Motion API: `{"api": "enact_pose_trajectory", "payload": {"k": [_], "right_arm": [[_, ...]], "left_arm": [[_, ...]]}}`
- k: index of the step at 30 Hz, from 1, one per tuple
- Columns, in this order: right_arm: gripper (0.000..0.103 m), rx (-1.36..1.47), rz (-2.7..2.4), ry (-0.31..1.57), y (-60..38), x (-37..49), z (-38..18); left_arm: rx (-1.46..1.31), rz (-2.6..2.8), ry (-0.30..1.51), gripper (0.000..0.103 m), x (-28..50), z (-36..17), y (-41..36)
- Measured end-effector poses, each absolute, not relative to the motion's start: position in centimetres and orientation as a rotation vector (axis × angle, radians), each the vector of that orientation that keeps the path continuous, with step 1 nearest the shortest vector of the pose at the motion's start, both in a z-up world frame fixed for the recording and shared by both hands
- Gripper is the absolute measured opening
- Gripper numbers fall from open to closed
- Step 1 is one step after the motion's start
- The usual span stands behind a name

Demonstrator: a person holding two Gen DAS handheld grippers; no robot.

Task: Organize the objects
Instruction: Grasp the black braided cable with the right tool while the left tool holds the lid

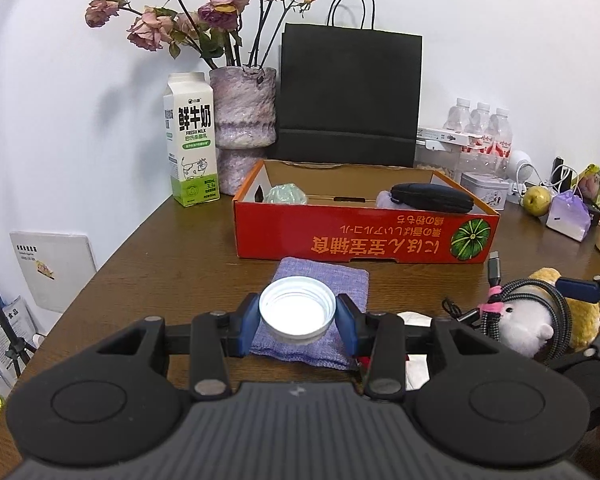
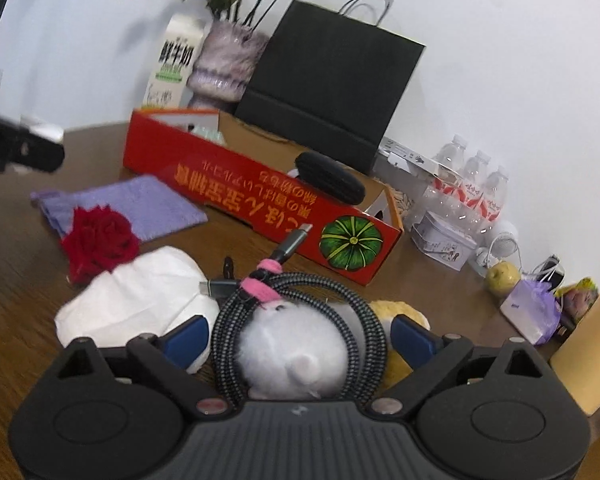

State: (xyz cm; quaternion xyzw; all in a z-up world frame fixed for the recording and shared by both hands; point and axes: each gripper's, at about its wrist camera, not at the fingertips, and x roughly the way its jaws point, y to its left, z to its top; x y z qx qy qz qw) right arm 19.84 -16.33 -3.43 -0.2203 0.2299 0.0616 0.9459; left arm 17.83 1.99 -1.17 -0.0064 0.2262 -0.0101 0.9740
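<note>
The left gripper (image 1: 297, 316) squeezes one white cap (image 1: 297, 309) between its two blue pads, and holds it just above one purple cloth (image 1: 320, 280) on the brown table (image 1: 160, 248).

The right gripper (image 2: 299, 338) has its two blue pads wide apart. One coiled cable (image 2: 300, 292) with a pink tie lies on one fluffy white toy (image 2: 292, 344) between the pads, and the pads do not press on them. One crumpled white paper (image 2: 140, 300) lies on the left, with one red flower (image 2: 98, 240) beside it.

Farther back sits one red box (image 1: 360, 236). Inside it are one black case (image 1: 430, 197) and one pale green thing (image 1: 285, 194). Behind stand one milk carton (image 1: 191, 140), one vase (image 1: 244, 120), one black bag (image 1: 348, 96) and three water bottles (image 1: 480, 124).
</note>
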Motion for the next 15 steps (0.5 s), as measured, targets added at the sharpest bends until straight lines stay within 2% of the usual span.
{"api": "enact_pose_trajectory", "payload": {"k": [3, 15], "right_arm": [[0.091, -0.48, 0.127, 0.465, -15.8, 19.8, -3.6], [0.088, -0.407, 0.152, 0.383, -17.0, 18.2, -2.6]], "left_arm": [[-0.013, -0.028, 0.459, 0.042, 17.8, -1.2, 1.9], [-0.012, -0.032, 0.461, 0.042, 17.6, -1.2, 1.9]]}}
